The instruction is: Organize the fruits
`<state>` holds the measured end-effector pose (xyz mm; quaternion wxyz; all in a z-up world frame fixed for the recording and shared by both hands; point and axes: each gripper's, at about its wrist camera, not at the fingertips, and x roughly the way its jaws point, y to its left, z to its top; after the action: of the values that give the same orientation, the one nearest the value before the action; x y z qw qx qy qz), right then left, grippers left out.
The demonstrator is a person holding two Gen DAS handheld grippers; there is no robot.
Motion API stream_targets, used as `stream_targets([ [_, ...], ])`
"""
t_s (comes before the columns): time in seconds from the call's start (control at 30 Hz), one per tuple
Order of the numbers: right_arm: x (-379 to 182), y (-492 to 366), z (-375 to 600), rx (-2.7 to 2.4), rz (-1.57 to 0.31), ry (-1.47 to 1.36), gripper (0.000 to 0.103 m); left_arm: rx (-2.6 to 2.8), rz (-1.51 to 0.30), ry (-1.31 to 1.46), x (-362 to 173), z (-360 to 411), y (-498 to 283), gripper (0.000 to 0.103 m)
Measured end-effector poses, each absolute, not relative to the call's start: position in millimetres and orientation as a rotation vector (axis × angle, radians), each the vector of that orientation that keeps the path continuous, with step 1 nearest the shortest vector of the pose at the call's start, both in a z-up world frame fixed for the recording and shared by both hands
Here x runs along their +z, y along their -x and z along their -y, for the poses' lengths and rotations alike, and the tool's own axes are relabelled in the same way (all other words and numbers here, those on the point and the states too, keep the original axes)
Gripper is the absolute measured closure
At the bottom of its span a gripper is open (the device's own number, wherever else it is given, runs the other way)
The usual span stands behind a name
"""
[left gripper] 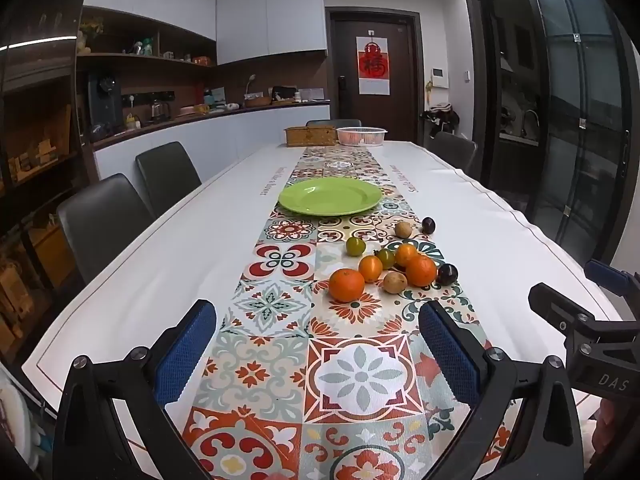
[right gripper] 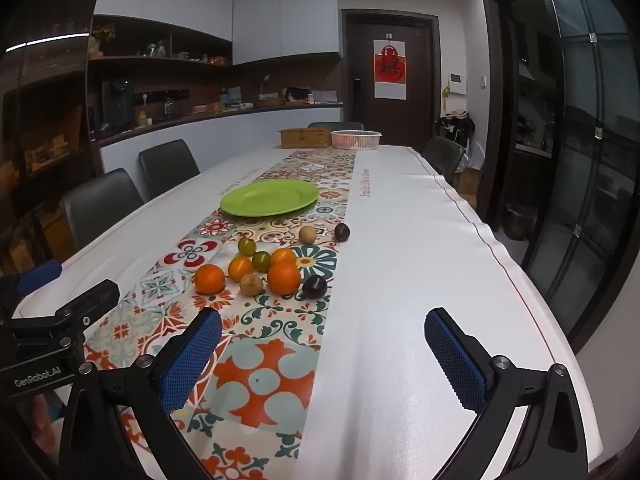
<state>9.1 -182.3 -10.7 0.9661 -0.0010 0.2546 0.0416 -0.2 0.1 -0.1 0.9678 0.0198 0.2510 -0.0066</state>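
Both tongs, left gripper (left gripper: 318,344) and right gripper (right gripper: 322,350), gape wide, holding nothing, above the table's (right gripper: 400,280) near edge. Fruits (left gripper: 384,268) cluster mid-runner, short of the green plate (left gripper: 330,196).

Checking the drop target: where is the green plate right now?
The green plate sits empty on the patterned runner, beyond the fruit cluster, nearer than the white basket.

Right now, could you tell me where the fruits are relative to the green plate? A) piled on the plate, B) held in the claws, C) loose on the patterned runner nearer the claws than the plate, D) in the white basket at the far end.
C: the green plate is bare, and the fruits lie loose on the patterned runner on its near side; the left claw and right claw are open.
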Motion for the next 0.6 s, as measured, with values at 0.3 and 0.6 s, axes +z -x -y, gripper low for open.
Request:
stream_targets([
  [0.3,-9.1,-7.7,181.5,0.087,-0.512,0.003,0.001,-0.026,-0.495,-0.044,5.8,2.2,10.5,0.0],
  [0.6,-9.3,-7.6,182.7,0.09,-0.507,0.002,0.001,-0.027,-0.486,-0.05,10.8,0.8,9.2,0.0],
])
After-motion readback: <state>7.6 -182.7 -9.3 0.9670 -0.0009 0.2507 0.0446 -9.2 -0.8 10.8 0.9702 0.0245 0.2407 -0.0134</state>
